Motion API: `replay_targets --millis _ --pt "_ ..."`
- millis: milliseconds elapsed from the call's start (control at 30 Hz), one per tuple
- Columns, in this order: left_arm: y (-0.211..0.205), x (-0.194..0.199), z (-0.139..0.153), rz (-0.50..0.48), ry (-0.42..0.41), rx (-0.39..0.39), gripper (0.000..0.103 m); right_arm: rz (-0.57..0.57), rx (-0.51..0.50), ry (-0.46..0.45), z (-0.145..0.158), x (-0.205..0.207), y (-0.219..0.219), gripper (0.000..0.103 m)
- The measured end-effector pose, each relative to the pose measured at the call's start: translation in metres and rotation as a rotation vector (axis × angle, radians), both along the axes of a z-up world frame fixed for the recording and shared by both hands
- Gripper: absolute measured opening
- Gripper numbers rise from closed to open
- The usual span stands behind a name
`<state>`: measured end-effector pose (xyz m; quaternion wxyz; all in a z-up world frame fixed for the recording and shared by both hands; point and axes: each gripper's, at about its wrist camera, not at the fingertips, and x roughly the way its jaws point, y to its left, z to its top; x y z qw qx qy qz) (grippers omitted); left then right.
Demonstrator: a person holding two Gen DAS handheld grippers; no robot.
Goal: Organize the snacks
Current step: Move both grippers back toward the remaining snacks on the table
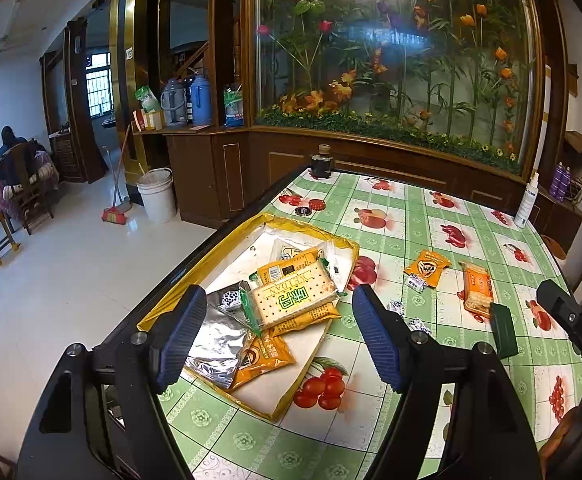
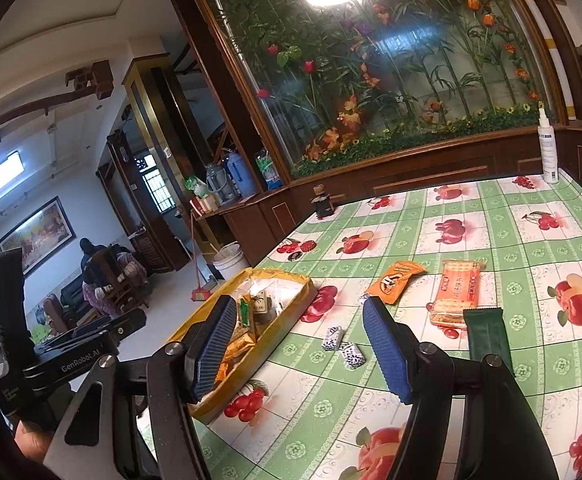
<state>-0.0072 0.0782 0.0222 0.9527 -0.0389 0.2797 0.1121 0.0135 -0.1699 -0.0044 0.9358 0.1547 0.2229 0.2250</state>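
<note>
A yellow-rimmed tray (image 1: 315, 233) lies at the table's left edge. It holds a green-and-white cracker pack (image 1: 291, 300), a silver foil pack (image 1: 215, 344) and orange packets (image 1: 267, 356). My left gripper (image 1: 279, 340) hovers open above this pile, gripping nothing. To the right, loose on the cloth, lie an orange packet (image 2: 397, 282), an orange cracker pack (image 2: 457, 292), a dark green bar (image 2: 487, 332) and small blue-and-white candies (image 2: 333, 338). My right gripper (image 2: 299, 350) stands open over the candies, apart from them. The tray (image 2: 291, 312) sits left of it.
A white spray bottle (image 2: 547, 148) stands at the far right corner, a dark bottle (image 1: 321, 162) at the far left corner, with bottle caps (image 1: 317, 204) near it. The table's left edge drops to a tiled floor with a white bucket (image 1: 157, 196). A person (image 1: 11, 160) sits far off.
</note>
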Motion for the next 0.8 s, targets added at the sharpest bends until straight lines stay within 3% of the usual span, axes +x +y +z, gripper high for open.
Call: replay_targets --millis 533,800 --pt "-0.037 0.021 -0.029 -0.103 0.108 -0.029 0.076 -0.142 -0.045 0.111 -0.038 0.002 -0.058 0.068" --pt "-0.055 0.037 -0.051 -0.140 0.186 -0.039 0.076 -0.159 -0.050 0.177 -0.058 0.012 -0.072 0.069"
